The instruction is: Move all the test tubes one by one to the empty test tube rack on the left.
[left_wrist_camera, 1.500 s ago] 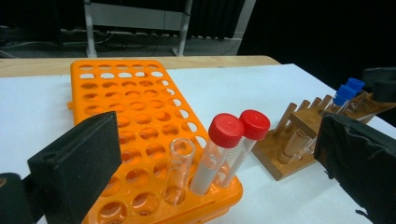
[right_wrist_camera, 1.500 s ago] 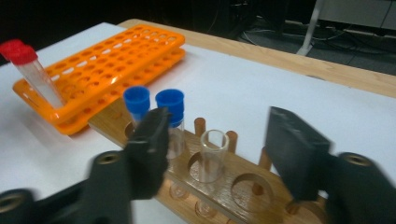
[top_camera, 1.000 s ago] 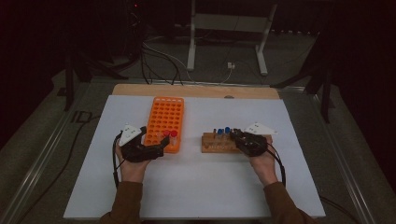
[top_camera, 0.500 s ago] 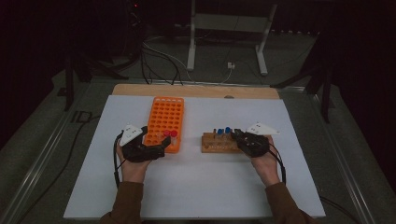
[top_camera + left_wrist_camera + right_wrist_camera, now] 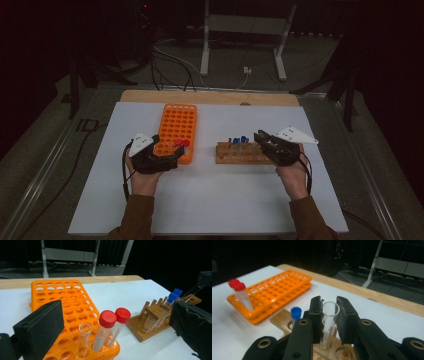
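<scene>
Gripping an uncapped clear test tube [image 5: 329, 322], your right tool [image 5: 329, 315] has its jaws pressed on the glass just under the rim, one pad on each side. The tube stands upright, its lower end just above a hole of the wooden rack [image 5: 284, 320]; whether it touches the wood cannot be told. A blue-capped tube [image 5: 296, 313] sits in the same rack just beside it.

Your left tool [image 5: 115, 322] stands open, holding nothing, its jaws spread wide on either side of the near corner of the orange rack [image 5: 67, 302]. Two red-capped tubes [image 5: 107, 327] and one uncapped tube [image 5: 83, 340] stand in that corner, between the jaws but clear of the pads.

In the high view both racks rest on the white sheet of the bench [image 5: 210, 205], orange at left, wooden at right, well apart.
</scene>
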`<state>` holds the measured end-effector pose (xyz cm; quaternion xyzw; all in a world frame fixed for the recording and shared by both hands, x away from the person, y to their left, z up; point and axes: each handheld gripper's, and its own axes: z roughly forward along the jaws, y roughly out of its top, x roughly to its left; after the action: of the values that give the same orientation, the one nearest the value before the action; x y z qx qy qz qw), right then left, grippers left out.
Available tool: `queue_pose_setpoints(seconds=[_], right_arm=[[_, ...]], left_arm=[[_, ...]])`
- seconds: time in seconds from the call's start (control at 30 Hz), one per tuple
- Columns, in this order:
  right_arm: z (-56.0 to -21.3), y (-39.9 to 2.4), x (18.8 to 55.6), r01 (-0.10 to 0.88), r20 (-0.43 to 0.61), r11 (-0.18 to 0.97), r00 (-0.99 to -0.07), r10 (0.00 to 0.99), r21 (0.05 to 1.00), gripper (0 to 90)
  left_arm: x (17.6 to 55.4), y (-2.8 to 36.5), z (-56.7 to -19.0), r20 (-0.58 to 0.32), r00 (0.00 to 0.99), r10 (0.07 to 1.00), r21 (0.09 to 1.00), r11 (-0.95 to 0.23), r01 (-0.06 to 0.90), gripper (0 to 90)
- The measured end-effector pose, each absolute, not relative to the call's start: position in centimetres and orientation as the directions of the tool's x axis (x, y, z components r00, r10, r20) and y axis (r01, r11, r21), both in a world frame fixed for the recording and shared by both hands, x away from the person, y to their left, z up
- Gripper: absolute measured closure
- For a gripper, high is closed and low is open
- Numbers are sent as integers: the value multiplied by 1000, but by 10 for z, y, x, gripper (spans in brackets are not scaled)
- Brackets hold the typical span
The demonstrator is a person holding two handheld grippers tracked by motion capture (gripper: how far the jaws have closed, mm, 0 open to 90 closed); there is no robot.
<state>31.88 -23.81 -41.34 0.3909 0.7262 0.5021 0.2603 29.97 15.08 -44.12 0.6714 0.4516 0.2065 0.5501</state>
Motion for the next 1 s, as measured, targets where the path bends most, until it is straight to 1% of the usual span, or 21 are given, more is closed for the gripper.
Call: queue_pose_setpoints(seconds=[0.17,0.3,0.6,0.77,1.0], right_arm=[[-399,-242,312,293,55,147,-585,809,945,760],[-397,-238,310,308,78,145,-611,788,940,760],[-400,-222,307,320,80,184,-661,746,929,759],[-404,-210,304,321,75,208,-686,724,924,758],[-409,-192,300,326,81,235,-721,688,916,758]], left_arm=[[299,147,-440,-209,519,829,927,-1,375,5],[297,141,-437,-197,537,820,930,-17,366,5],[293,131,-433,-165,560,812,940,-43,340,11],[292,125,-431,-162,574,803,942,-47,331,12],[290,109,-433,-130,609,782,942,-94,323,13]])
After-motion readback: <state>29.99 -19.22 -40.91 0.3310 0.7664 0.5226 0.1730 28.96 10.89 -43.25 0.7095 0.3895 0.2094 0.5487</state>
